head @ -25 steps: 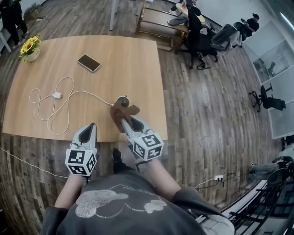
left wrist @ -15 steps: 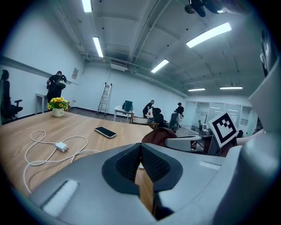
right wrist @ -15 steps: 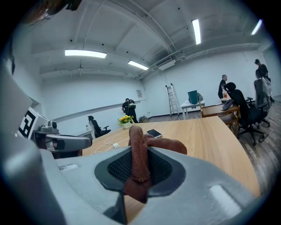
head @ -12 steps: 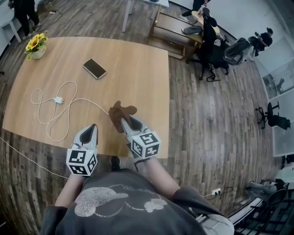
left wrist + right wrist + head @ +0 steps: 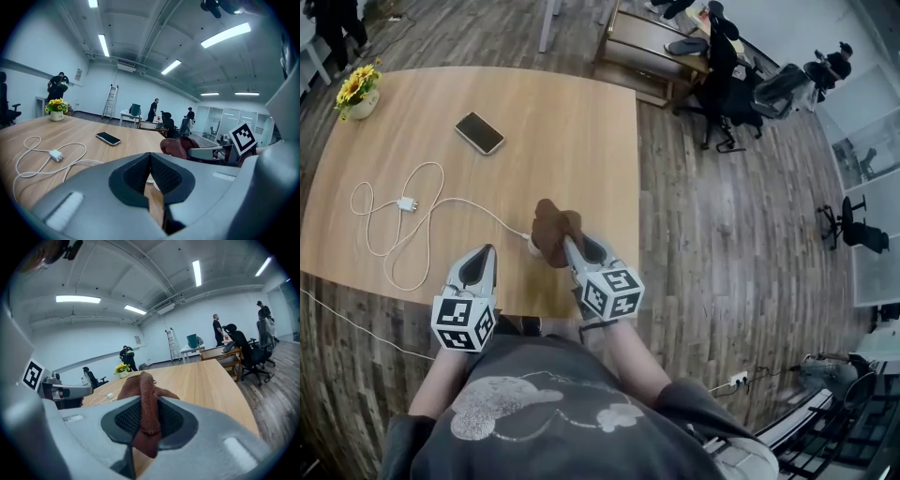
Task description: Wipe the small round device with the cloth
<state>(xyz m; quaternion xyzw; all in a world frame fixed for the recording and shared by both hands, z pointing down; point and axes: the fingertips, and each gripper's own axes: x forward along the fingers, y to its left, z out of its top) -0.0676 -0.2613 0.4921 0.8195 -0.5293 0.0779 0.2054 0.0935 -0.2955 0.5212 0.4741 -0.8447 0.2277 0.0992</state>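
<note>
The brown cloth (image 5: 551, 227) is being gripped in the right gripper (image 5: 574, 249), whose jaws are being pressed together on a fold of it. The rest is being draped forward from the tips, away from the person, onto the wooden table (image 5: 581, 141). The small round device (image 5: 531, 247) is being covered almost wholly by the cloth. Only a pale edge is being shown at the cloth's near-left corner, where the white cable (image 5: 422, 202) is being led in. The device is therefore judged to be lying directly under the cloth, just ahead of the right gripper's tips, so that gripper is being counted the nearer. The left gripper (image 5: 485, 257), closed with nothing between its jaws, is being held left of the cloth and apart from it. A phone (image 5: 480, 132) is lying beyond and left of the cloth, and a flower pot (image 5: 356, 91) is standing well apart, farther left. Right of the cloth, plank flooring and office chairs are being seen.
</note>
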